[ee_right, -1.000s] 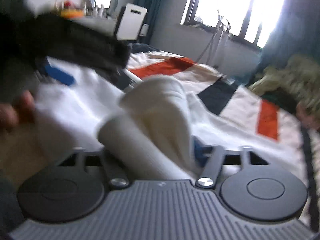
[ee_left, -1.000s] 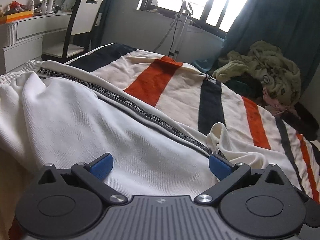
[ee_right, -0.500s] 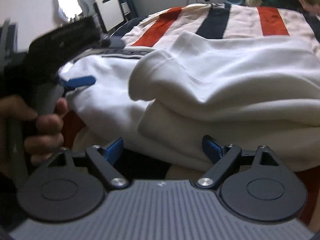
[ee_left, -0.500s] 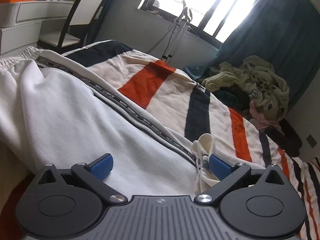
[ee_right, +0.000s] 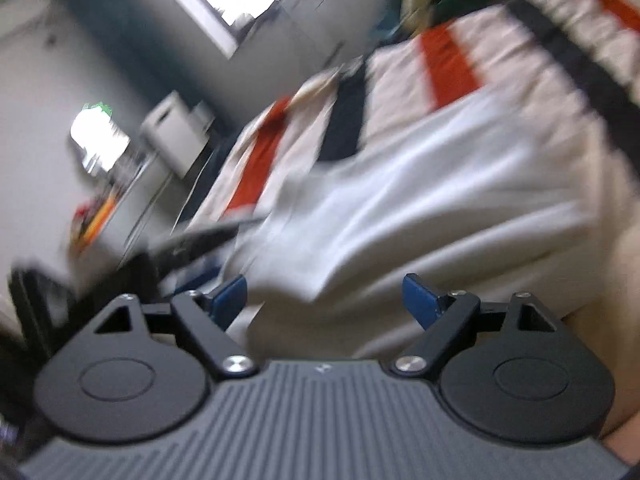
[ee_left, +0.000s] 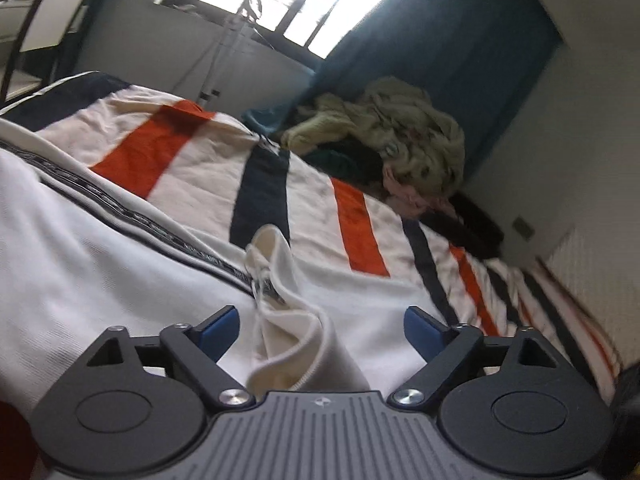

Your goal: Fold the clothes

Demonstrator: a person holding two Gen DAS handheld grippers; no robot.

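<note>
White garment (ee_left: 100, 264) (both hand-held grippers agape)

I see white lettering on the black tape (ee_left: 132, 216) running along the white garment (ee_left: 80, 280), too blurred to read. Nothing else legible.

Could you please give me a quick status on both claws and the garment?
Left claw open, a raised fold of the white garment between its fingers. Right claw open over the same garment, view blurred. Clothes pile far off on the striped bedspread.
</note>
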